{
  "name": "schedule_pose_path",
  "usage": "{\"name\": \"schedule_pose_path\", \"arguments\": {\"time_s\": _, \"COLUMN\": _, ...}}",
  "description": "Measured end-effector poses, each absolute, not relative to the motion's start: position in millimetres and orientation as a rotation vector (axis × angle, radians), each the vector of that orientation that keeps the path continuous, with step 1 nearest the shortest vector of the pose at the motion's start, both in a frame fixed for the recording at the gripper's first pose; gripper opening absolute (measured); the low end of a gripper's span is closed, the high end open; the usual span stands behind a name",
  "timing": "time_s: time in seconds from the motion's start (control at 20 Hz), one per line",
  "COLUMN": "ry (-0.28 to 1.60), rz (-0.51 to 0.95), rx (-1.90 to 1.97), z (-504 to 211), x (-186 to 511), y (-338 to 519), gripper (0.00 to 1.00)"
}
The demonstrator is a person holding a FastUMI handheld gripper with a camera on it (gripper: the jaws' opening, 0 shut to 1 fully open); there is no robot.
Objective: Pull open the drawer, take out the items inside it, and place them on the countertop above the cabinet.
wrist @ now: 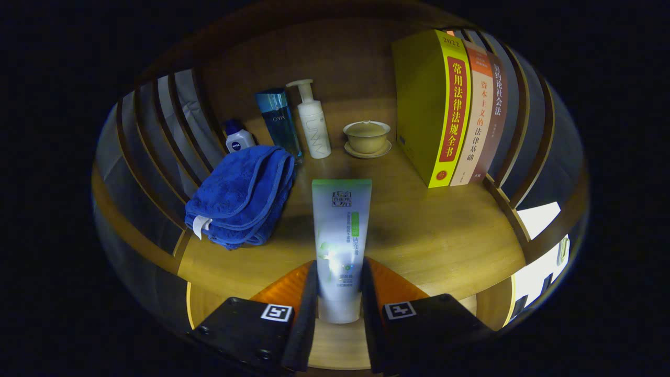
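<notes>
Wooden surface (429, 235) lies under my gripper (339, 293), clenched on the facial cleanser tube (341, 235); next I'd set it beside the blue towel (241, 196).

Tube (340, 246) between fingers (306, 303), towel (241, 196) left, books (450, 104) right

Dim, warm light falls from above onto the wooden countertop (445, 235), leaving the back wall in gloom. Glare whitens the lower part of the tube (340, 246) pinched between the gripper (339, 293) fingers, and a soft shadow lies behind it. Fisheye distortion bows the side slats (157, 131); the centre stays sharp.
</notes>
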State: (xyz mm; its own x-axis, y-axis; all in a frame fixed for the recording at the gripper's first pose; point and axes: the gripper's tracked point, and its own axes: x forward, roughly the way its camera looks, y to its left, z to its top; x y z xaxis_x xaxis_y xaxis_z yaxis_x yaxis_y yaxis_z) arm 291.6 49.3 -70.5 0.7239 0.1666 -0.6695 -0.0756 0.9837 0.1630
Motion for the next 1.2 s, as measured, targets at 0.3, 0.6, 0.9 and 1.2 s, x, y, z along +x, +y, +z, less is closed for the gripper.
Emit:
{"name": "schedule_pose_path", "arguments": {"time_s": 0.3, "ry": 0.716, "rz": 0.134, "rx": 0.117, "z": -65.6, "x": 296.9, "y": 47.5, "gripper": 0.62}}
{"name": "schedule_pose_path", "arguments": {"time_s": 0.6, "ry": 0.639, "rz": 0.149, "rx": 0.154, "z": -47.6, "x": 289.5, "y": 48.4, "gripper": 0.7}}
{"name": "schedule_pose_path", "arguments": {"time_s": 0.9, "ry": 0.577, "rz": 0.148, "rx": 0.162, "z": -25.9, "x": 269.2, "y": 37.4, "gripper": 0.75}}
{"name": "schedule_pose_path", "arguments": {"time_s": 1.2, "ry": 0.535, "rz": 0.152, "rx": 0.158, "z": -10.6, "x": 245.7, "y": 29.0, "gripper": 0.91}}
